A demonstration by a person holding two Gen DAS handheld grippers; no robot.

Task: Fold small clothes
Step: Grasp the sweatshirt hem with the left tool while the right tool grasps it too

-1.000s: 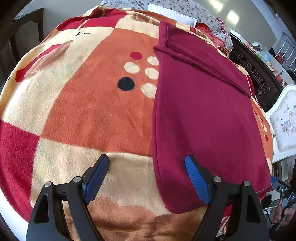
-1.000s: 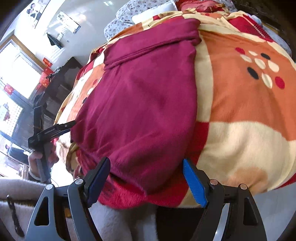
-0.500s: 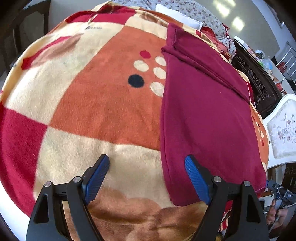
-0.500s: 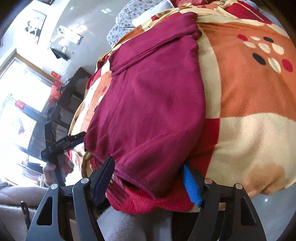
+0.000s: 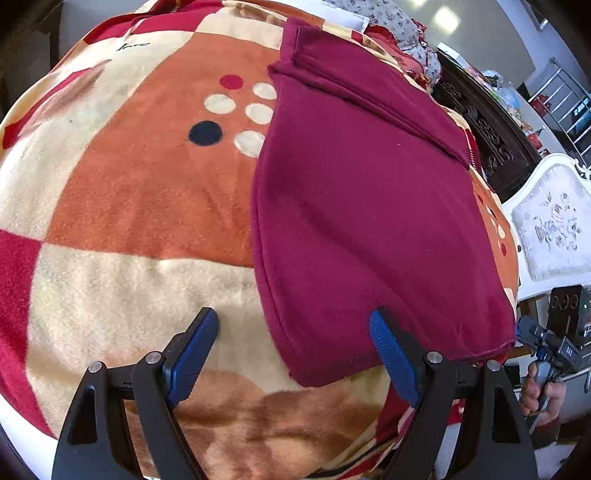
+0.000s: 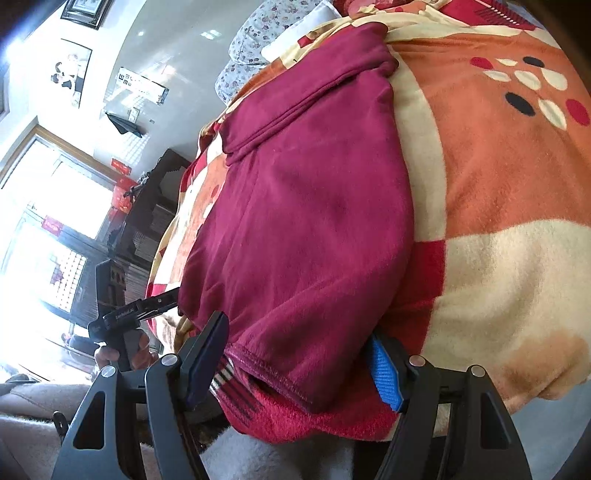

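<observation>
A maroon garment (image 5: 362,206) lies flat on a patterned orange, cream and red blanket (image 5: 140,206), its folded band at the far end. My left gripper (image 5: 291,354) is open over the garment's near left corner, which lies between the fingers. In the right wrist view the garment (image 6: 306,229) reaches the bed's near edge. My right gripper (image 6: 299,362) is open, its fingers on either side of the near hem corner. The other gripper (image 6: 136,314) shows at the left.
A dark carved wooden cabinet (image 5: 491,147) and a white upholstered chair (image 5: 554,229) stand to the right of the bed. A floral pillow (image 5: 384,14) lies at the far end. Bright windows (image 6: 48,229) are at the left in the right wrist view.
Both grippers have moved closer to the garment's near edge. The right gripper's fingers now straddle the hem corner; the left gripper's fingers now frame the other corner.
</observation>
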